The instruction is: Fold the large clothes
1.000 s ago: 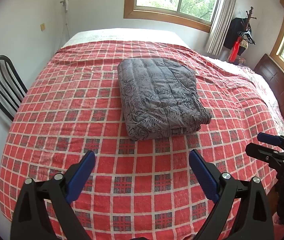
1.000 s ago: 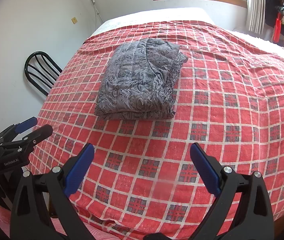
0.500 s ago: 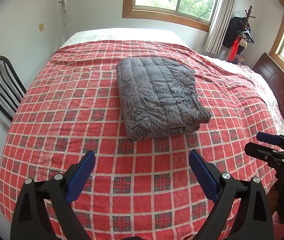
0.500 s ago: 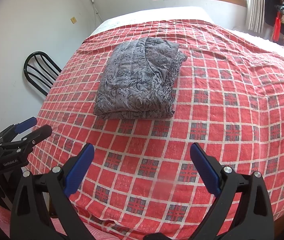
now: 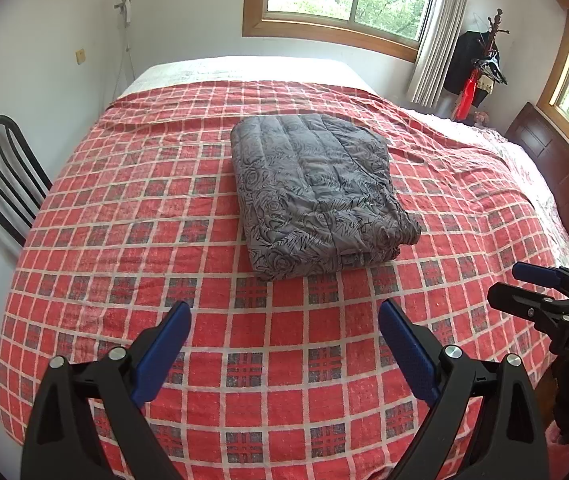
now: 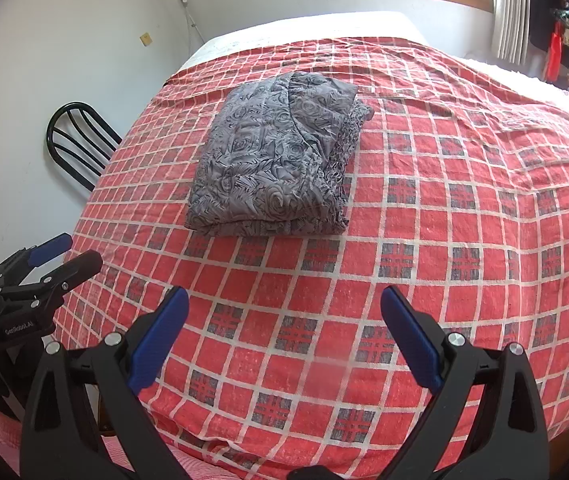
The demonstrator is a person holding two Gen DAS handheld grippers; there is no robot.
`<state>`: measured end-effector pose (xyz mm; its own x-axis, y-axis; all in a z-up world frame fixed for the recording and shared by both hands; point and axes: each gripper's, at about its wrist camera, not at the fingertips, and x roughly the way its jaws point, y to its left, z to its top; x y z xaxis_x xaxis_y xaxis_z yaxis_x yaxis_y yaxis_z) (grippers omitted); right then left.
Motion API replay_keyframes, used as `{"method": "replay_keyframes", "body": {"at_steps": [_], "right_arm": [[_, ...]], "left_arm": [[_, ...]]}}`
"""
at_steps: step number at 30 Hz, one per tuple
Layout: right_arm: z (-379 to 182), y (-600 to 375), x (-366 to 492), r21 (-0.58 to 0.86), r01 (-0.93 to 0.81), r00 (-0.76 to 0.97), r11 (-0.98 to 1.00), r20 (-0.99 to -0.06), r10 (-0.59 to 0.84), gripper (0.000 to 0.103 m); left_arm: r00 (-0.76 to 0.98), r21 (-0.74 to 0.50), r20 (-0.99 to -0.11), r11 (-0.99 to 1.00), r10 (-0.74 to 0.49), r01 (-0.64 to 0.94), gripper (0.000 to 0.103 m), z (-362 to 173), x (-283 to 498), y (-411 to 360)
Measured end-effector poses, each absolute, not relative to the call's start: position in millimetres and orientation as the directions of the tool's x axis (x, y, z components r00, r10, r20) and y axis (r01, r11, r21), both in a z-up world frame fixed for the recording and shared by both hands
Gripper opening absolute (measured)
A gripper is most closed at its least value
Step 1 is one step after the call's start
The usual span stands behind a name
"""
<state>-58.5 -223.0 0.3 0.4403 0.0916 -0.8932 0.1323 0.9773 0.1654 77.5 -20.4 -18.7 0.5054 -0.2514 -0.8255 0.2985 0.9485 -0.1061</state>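
Observation:
A grey quilted garment with a dark rose print [image 5: 316,196] [image 6: 276,168] lies folded into a thick rectangle in the middle of the bed. My left gripper [image 5: 284,320] hovers open over the near part of the red checked bedspread [image 5: 124,240], well short of the garment, with nothing between its blue pads. My right gripper [image 6: 284,312] is also open and empty, back from the garment's near edge. Each gripper shows in the other's view: the right gripper [image 5: 524,284] at the right edge, the left gripper [image 6: 68,252] at the left edge.
A black metal chair [image 5: 0,176] [image 6: 80,140] stands against the white wall left of the bed. A dark wooden headboard [image 5: 556,168] is at the right. A coat stand with dark clothes [image 5: 480,68] is in the far corner by the curtain.
Both grippers have drifted very slightly back and the views shifted a little. The folded garment has not moved, and both grippers stay open.

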Motion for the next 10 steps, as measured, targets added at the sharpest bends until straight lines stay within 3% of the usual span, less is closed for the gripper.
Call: {"method": "replay_keyframes", "body": {"at_steps": [10], "right_arm": [[-3.5,-225.1,-61.6,0.167,0.138,0.440,0.976,-0.894,0.090,0.096]], "left_arm": [[0.509,-0.089,-0.827,0.949,-0.240,0.302,0.095,-18.1,80.9,-17.9]]}}
